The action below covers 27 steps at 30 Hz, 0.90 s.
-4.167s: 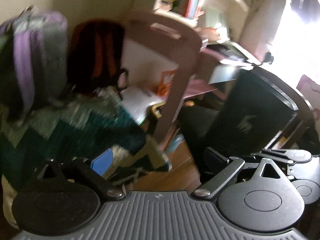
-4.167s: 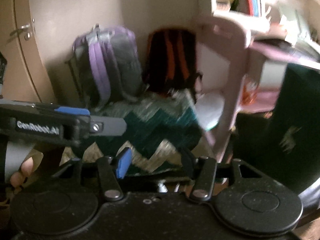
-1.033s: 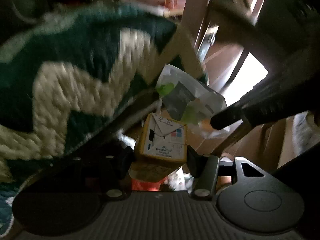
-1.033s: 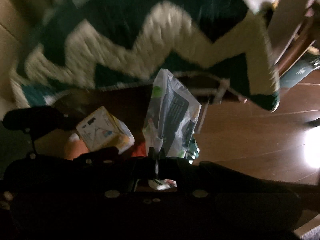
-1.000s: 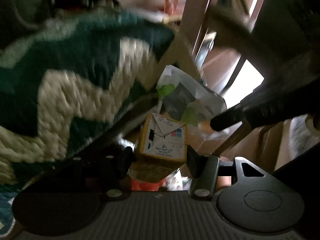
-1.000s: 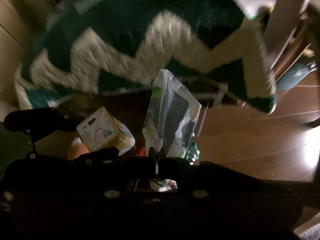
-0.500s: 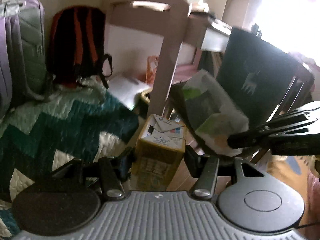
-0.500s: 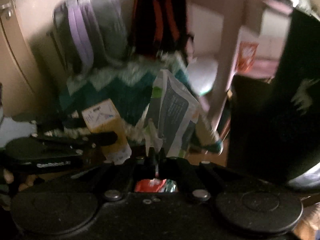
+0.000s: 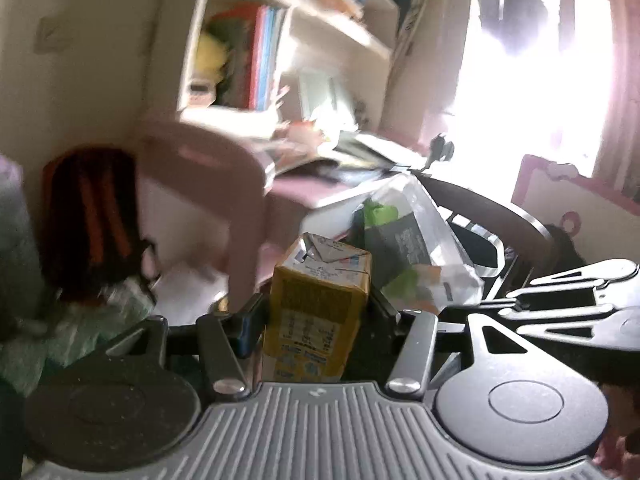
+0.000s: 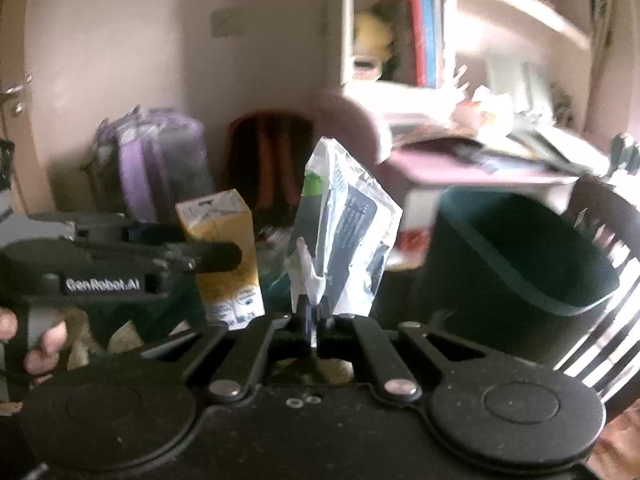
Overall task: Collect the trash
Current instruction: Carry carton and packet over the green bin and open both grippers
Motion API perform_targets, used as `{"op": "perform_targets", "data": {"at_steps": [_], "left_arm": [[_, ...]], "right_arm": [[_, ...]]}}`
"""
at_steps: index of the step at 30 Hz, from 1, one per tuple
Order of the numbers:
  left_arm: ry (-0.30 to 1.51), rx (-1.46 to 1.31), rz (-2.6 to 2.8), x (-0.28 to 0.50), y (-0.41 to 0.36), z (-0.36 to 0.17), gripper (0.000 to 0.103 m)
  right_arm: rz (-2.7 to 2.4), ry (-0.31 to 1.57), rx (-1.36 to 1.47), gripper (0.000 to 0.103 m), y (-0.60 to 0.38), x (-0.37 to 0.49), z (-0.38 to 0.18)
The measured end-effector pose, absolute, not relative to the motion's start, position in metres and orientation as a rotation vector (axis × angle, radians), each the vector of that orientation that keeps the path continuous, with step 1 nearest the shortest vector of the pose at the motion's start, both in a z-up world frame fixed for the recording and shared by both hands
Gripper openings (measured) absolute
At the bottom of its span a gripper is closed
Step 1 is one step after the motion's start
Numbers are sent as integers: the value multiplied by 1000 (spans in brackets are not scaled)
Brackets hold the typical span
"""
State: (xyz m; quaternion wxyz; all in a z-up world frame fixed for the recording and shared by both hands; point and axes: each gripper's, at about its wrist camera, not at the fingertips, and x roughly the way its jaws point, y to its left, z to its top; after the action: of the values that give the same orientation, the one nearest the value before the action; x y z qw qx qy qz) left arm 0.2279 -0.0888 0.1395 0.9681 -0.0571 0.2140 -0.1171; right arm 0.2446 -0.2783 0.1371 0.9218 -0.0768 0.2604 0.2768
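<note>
A yellow drink carton (image 9: 316, 312) stands upright between the fingers of my left gripper (image 9: 316, 316), which is shut on its sides. The same carton (image 10: 222, 256) appears at the left of the right wrist view, with the left gripper (image 10: 208, 256) around it. My right gripper (image 10: 310, 316) is shut on the lower edge of a crinkled plastic wrapper (image 10: 344, 236), white with green and dark print. That wrapper (image 9: 412, 248) hangs just right of the carton in the left wrist view. Both items are held up in the air, side by side.
A pink chair (image 9: 208, 176) and a cluttered pink desk (image 10: 480, 160) stand ahead, with a bookshelf (image 9: 288, 48) above. A purple backpack (image 10: 156, 168) and a dark orange-striped backpack (image 9: 92, 220) lean on the wall. A dark chair (image 10: 520, 256) is at the right; a bright window (image 9: 532, 80) lies beyond.
Both grippers have risen from under the zigzag blanket near the floor to desk height, carrying the carton and the wrapper. The views now look level across the room.
</note>
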Motion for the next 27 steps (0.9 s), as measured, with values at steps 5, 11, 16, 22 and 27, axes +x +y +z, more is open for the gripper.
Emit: {"op": "perform_targets", "data": {"at_steps": [5,11,16,22,27], "left_arm": [[380,-98,-292,256,-129,184,54],[349,-87,-340,298,-176,217,54],[343,-68,-362,332,-214,223,54],[392,-31,-370,380,-250,204,54],[479,6,-372,414,-270,172,54]], "right_arm": [[472,485,-153,1,-317,266,163],[391,523,-136,1,-353,305,162],[328,560,-116,1,-381,338,150],[312,611,-109,1,-396,365,131],[315,659,-127,1,-396,382,114]]}}
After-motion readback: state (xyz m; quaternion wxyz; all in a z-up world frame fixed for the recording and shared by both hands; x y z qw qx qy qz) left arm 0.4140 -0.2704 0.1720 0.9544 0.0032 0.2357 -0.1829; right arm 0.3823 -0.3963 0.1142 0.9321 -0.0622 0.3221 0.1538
